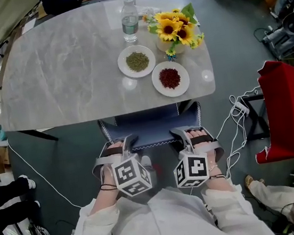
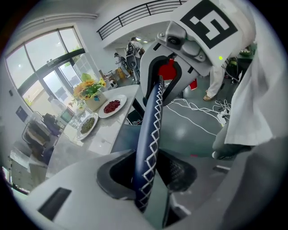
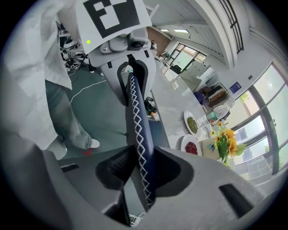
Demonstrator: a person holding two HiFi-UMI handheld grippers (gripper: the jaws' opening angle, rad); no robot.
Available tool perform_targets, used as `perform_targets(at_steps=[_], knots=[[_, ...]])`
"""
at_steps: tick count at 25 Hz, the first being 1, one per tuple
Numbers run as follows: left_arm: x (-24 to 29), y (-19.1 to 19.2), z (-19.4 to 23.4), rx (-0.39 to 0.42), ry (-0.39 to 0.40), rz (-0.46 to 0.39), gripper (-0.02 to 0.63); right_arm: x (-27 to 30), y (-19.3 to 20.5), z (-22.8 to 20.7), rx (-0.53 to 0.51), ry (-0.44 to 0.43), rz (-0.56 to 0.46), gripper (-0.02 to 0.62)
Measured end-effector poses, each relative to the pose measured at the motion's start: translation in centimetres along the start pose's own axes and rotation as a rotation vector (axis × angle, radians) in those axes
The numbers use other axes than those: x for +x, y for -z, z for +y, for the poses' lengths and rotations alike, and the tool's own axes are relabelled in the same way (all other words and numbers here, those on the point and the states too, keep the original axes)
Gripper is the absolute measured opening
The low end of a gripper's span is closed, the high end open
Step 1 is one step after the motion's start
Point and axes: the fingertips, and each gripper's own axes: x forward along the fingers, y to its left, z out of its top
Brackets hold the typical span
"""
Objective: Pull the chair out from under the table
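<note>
The dark blue chair (image 1: 149, 129) with white stitching stands tucked under the grey marble table (image 1: 66, 71); only its back and a strip of seat show. My left gripper (image 1: 122, 143) and right gripper (image 1: 188, 133) sit side by side over the top of the chair back. In the left gripper view the stitched rim (image 2: 151, 130) runs up between the jaws of the left gripper (image 2: 146, 179), which are closed on it. The right gripper view shows the same rim (image 3: 137, 119) clamped in the right gripper (image 3: 141, 175).
On the table's right half stand a water bottle (image 1: 129, 19), a sunflower vase (image 1: 176, 30), a plate of green beans (image 1: 137, 61) and a plate of red beans (image 1: 170, 78). White cables (image 1: 234, 121) and a red object (image 1: 286, 104) lie right of the chair.
</note>
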Motion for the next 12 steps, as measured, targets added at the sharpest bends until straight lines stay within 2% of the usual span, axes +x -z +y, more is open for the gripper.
perform_targets(at_steps=[12], knots=[[-0.2, 0.1, -1.6, 0.01, 0.022, 0.001, 0.123, -0.6, 0.2, 1.6, -0.005, 0.017, -0.026, 0.114]])
